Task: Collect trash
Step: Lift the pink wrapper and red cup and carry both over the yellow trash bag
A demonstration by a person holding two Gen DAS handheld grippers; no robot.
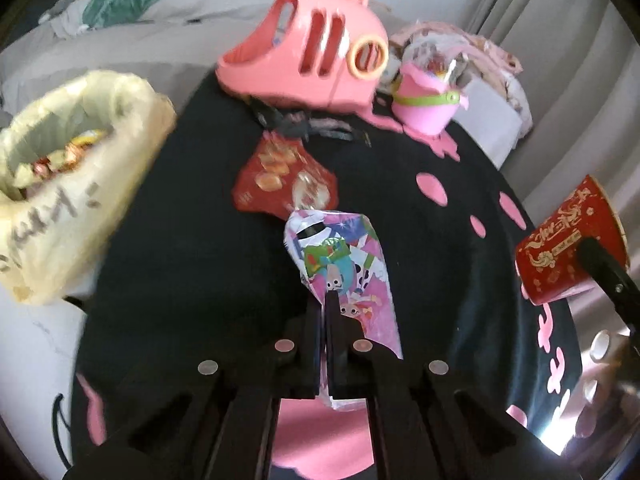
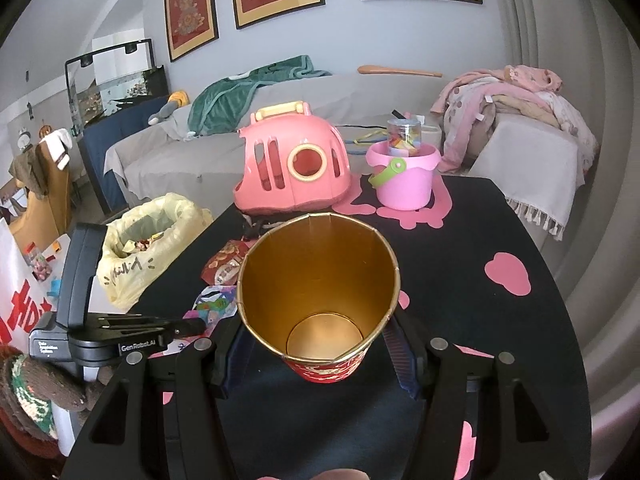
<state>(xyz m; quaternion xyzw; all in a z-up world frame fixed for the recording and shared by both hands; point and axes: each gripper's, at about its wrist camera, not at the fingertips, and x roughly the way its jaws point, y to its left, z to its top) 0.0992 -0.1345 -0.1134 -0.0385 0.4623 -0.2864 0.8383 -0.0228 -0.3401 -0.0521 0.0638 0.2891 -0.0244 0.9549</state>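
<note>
My left gripper point(image 1: 325, 300) is shut on a colourful cartoon wrapper point(image 1: 340, 256) and holds it just above the black table. A red snack packet point(image 1: 286, 178) lies on the table beyond it. The yellow trash bag point(image 1: 68, 184), open with wrappers inside, hangs at the table's left edge. My right gripper point(image 2: 318, 354) is shut on a red paper cup point(image 2: 320, 288) with a gold inside, held upright and empty; the cup also shows in the left wrist view point(image 1: 568, 244). The wrapper point(image 2: 212, 302), packet point(image 2: 224, 266) and bag point(image 2: 144, 248) also show in the right wrist view.
A pink toy carrier point(image 1: 308, 52) and a pink bucket point(image 1: 428, 104) stand at the far side of the black table point(image 1: 192, 248) with pink patches. A grey sofa point(image 2: 224, 144) with clothes lies behind. The left gripper's body point(image 2: 100, 336) is at the right wrist view's left.
</note>
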